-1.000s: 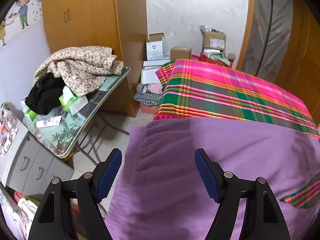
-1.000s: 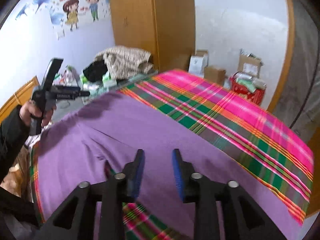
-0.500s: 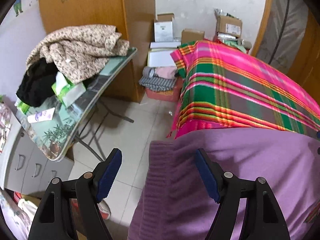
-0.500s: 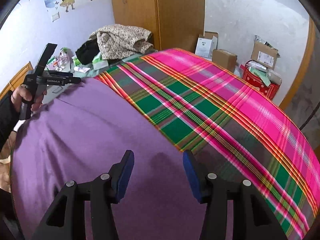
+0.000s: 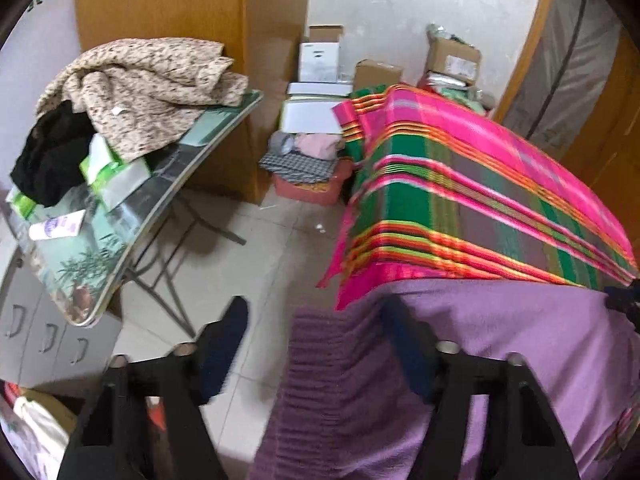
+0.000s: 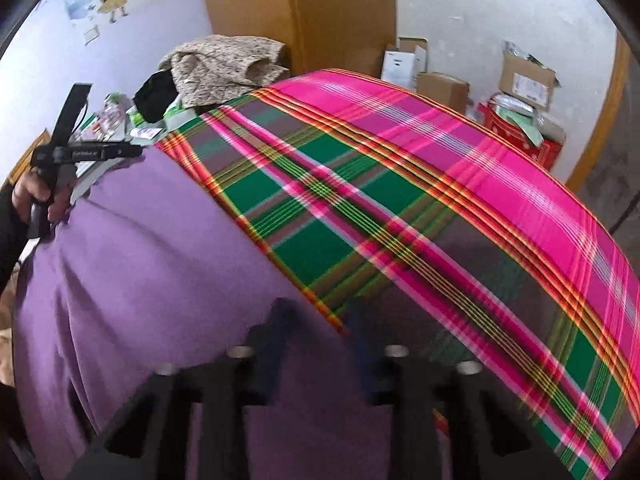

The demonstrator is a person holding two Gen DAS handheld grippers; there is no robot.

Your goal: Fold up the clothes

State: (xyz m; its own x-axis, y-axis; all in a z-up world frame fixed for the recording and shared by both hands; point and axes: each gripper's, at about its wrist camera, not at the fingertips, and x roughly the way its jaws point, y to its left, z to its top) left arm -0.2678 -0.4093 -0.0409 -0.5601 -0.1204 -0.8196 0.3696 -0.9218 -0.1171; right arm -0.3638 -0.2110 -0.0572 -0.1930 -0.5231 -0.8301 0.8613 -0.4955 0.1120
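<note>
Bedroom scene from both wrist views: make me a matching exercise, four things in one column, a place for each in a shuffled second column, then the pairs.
Things:
1. purple garment
2. beige speckled garment
3. cardboard boxes
4. plaid cover

Places:
A. heaped on the folding table
B. on the floor by the far wall
C. spread over the bed
D. lying on the plaid cover, one edge hanging off

Pairs: 1-D, 2-A, 3-B, 4-C

Purple garment (image 5: 500, 340) between parted jaws
</note>
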